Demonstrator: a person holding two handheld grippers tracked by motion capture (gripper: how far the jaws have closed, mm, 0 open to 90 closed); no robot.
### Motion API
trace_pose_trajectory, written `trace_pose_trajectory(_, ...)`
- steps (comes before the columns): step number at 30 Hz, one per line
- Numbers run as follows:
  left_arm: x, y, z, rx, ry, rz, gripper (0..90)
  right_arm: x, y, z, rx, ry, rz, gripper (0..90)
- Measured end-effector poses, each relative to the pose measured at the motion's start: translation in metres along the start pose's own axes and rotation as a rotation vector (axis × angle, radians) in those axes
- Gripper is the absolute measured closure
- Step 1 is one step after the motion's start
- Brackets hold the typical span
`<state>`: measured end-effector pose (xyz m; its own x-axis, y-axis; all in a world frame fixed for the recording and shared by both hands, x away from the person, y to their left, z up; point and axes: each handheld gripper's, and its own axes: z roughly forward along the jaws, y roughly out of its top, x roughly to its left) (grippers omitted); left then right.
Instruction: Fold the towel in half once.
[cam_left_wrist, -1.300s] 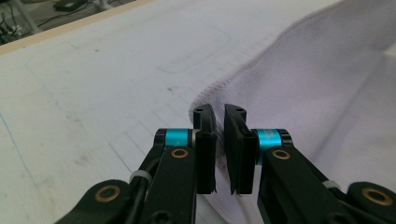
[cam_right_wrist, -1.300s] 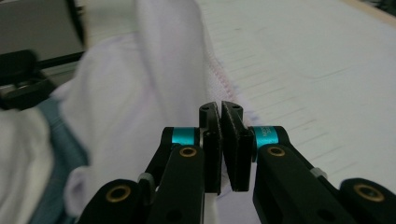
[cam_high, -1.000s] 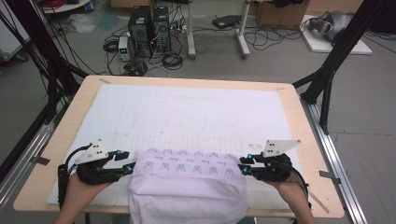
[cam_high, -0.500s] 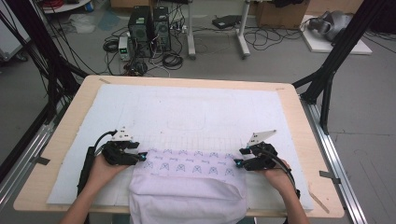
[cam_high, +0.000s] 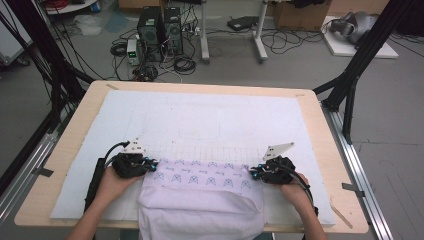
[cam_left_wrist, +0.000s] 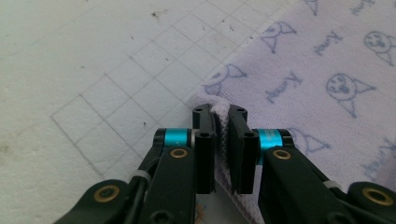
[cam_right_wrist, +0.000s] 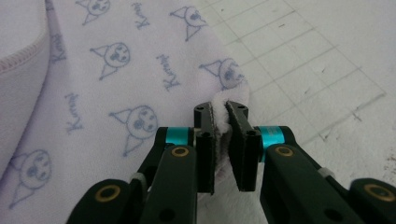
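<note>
A pale lilac towel (cam_high: 202, 197) printed with small cartoon faces lies at the near edge of the white gridded mat (cam_high: 200, 125) and hangs over the table's front. My left gripper (cam_high: 150, 166) pinches the towel's far left corner (cam_left_wrist: 222, 109); its jaws have just been closing and the cloth is squeezed between them. My right gripper (cam_high: 254, 173) has likewise just closed on the far right corner (cam_right_wrist: 229, 100), with a fold of the cloth bunched between its pads. Both grippers rest low on the mat, pointing inward toward each other.
The mat covers most of the wooden table (cam_high: 320, 130). Black frame legs (cam_high: 350, 90) stand at the table's right and left. Computers (cam_high: 160, 27) and cables lie on the floor beyond the far edge.
Both hands have moved forward and down onto the towel's far corners. The jaws, open before, have closed on the cloth.
</note>
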<state>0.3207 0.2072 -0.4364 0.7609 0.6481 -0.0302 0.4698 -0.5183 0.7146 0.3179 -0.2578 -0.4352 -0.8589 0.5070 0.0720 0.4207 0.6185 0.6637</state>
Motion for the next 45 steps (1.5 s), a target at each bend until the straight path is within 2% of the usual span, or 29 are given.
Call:
trace_pose_trajectory(3, 0.003, 0.007, 0.002, -0.025, 0.041, 0.007, 83.8, -0.006, 0.004, 0.001, 0.009, -0.001, -0.002, 83.2)
trace_pose_trajectory(5, 0.011, 0.014, 0.004, -0.046, 0.044, -0.020, 84.1, -0.015, 0.010, 0.002, 0.010, -0.005, 0.008, 83.7)
trace_pose_trajectory(6, 0.015, 0.017, 0.005, -0.055, 0.049, -0.034, 84.3, -0.020, 0.014, 0.002, 0.012, -0.015, 0.011, 84.0)
trace_pose_trajectory(8, 0.025, 0.029, 0.007, -0.068, 0.089, -0.046, 84.4, -0.030, 0.024, 0.001, 0.010, -0.054, -0.004, 84.4)
trace_pose_trajectory(10, 0.036, 0.045, 0.008, -0.079, 0.119, -0.057, 84.5, -0.045, 0.040, -0.001, 0.016, -0.097, 0.009, 84.5)
trace_pose_trajectory(11, 0.043, 0.056, 0.008, -0.085, 0.150, -0.061, 84.5, -0.050, 0.045, -0.002, 0.008, -0.116, 0.009, 84.6)
trace_pose_trajectory(13, 0.054, 0.076, 0.003, -0.106, 0.177, -0.074, 84.5, -0.065, 0.062, -0.008, -0.019, -0.153, 0.026, 84.7)
trace_pose_trajectory(16, 0.069, 0.109, -0.006, -0.100, 0.227, -0.053, 84.5, -0.087, 0.092, -0.022, -0.077, -0.181, 0.042, 84.8)
trace_pose_trajectory(17, 0.073, 0.120, -0.012, -0.115, 0.238, -0.052, 84.5, -0.093, 0.102, -0.027, -0.078, -0.194, 0.044, 84.8)
trace_pose_trajectory(19, 0.080, 0.142, -0.024, -0.151, 0.271, -0.049, 84.5, -0.102, 0.123, -0.038, -0.083, -0.224, 0.035, 84.8)
trace_pose_trajectory(21, 0.085, 0.158, -0.034, -0.170, 0.300, -0.036, 84.4, -0.109, 0.141, -0.050, -0.113, -0.247, 0.032, 84.8)
trace_pose_trajectory(23, 0.090, 0.167, -0.040, -0.201, 0.322, -0.054, 83.1, -0.115, 0.158, -0.062, -0.140, -0.253, 0.039, 84.3)
trace_pose_trajectory(24, 0.091, 0.167, -0.039, -0.199, 0.336, -0.071, 78.9, -0.117, 0.161, -0.062, -0.147, -0.250, 0.040, 81.1)
trace_pose_trajectory(25, 0.094, 0.164, -0.036, -0.171, 0.347, -0.089, 68.8, -0.119, 0.164, -0.061, -0.148, -0.246, 0.049, 70.4)
trace_pose_trajectory(26, 0.096, 0.159, -0.032, -0.143, 0.356, -0.105, 58.4, -0.120, 0.163, -0.057, -0.144, -0.253, 0.065, 65.1)
trace_pose_trajectory(27, 0.098, 0.149, -0.029, -0.132, 0.333, -0.127, 54.0, -0.122, 0.160, -0.052, -0.134, -0.226, 0.082, 62.7)
trace_pose_trajectory(28, 0.099, 0.140, -0.026, -0.131, 0.323, -0.138, 53.3, -0.122, 0.154, -0.045, -0.125, -0.195, 0.096, 60.2)
trace_pose_trajectory(30, 0.100, 0.125, -0.022, -0.128, 0.307, -0.161, 50.8, -0.119, 0.142, -0.035, -0.125, -0.172, 0.097, 57.4)
trace_pose_trajectory(32, 0.099, 0.109, -0.019, -0.111, 0.281, -0.183, 47.5, -0.114, 0.128, -0.025, -0.110, -0.151, 0.118, 52.9)
trace_pose_trajectory(34, 0.095, 0.095, -0.016, -0.101, 0.249, -0.175, 47.5, -0.108, 0.115, -0.014, -0.078, -0.114, 0.135, 49.9)
trace_pose_trajectory(38, 0.082, 0.075, -0.010, -0.111, 0.166, -0.157, 47.3, -0.092, 0.094, -0.003, -0.097, -0.079, 0.135, 50.0)
trace_pose_trajectory(39, 0.079, 0.072, -0.008, -0.113, 0.157, -0.152, 47.3, -0.086, 0.089, 0.002, -0.089, -0.071, 0.122, 49.8)
trace_pose_trajectory(41, 0.072, 0.067, -0.003, -0.077, 0.110, -0.135, 47.2, -0.076, 0.081, 0.008, -0.068, -0.065, 0.094, 49.7)
trace_pose_trajectory(43, 0.065, 0.062, 0.000, -0.082, 0.095, -0.115, 46.9, -0.068, 0.075, 0.011, -0.077, -0.056, 0.092, 49.8)
trace_pose_trajectory(45, 0.060, 0.052, 0.003, -0.088, 0.046, -0.123, 47.5, -0.059, 0.067, 0.015, -0.097, -0.034, 0.082, 50.1)
